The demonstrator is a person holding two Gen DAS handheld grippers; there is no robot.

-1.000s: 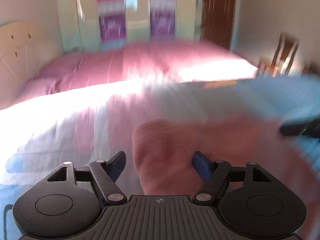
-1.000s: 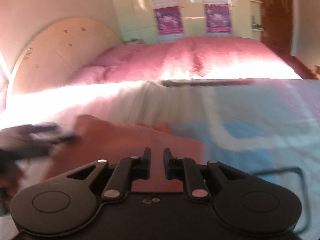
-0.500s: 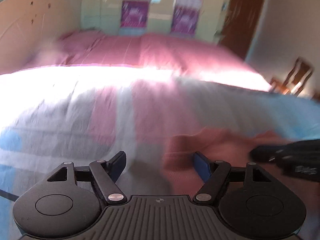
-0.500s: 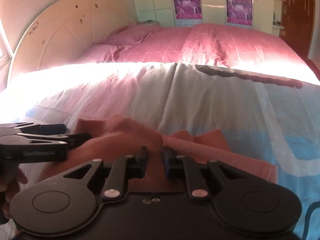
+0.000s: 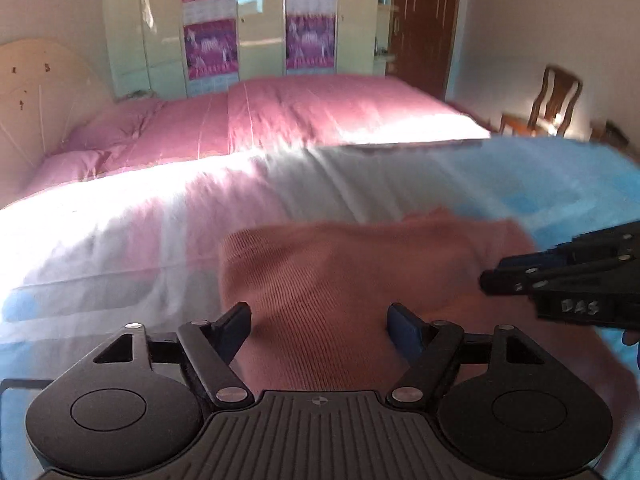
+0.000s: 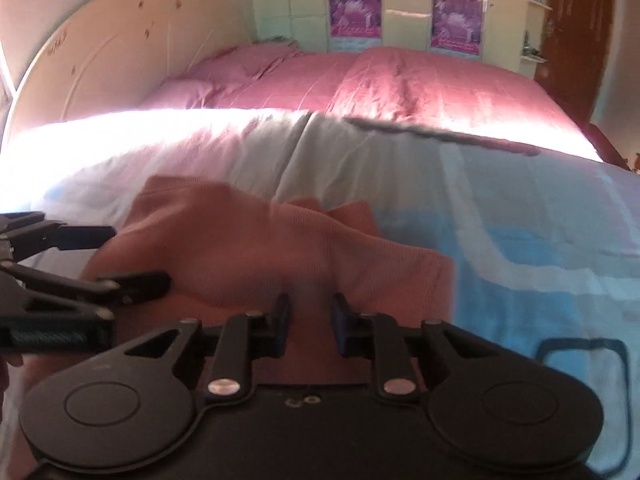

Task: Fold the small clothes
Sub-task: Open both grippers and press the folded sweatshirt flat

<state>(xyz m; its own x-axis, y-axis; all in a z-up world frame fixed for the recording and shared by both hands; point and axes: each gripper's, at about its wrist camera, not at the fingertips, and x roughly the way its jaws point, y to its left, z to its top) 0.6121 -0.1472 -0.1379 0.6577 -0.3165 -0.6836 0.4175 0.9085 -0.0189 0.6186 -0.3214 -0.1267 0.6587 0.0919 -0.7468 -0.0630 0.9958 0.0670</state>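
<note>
Pink knit garment (image 5: 360,272), lower centre, on bed (image 5: 120,240). Left claw (image 5: 318,326) spread wide; right claw (image 6: 308,316) just opening (cloth between, unpinched).

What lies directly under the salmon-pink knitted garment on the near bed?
The salmon-pink garment rests on a bedspread patterned in white, pink and blue, which shows all around it. The patch beneath the garment is covered, so whether anything else lies there cannot be seen.

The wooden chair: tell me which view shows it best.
The left wrist view. There the wooden chair stands by the wall at the right, beyond the bed, its slatted back lit though slightly blurred. The right wrist view does not show it; its right edge ends at the dark door.
</note>
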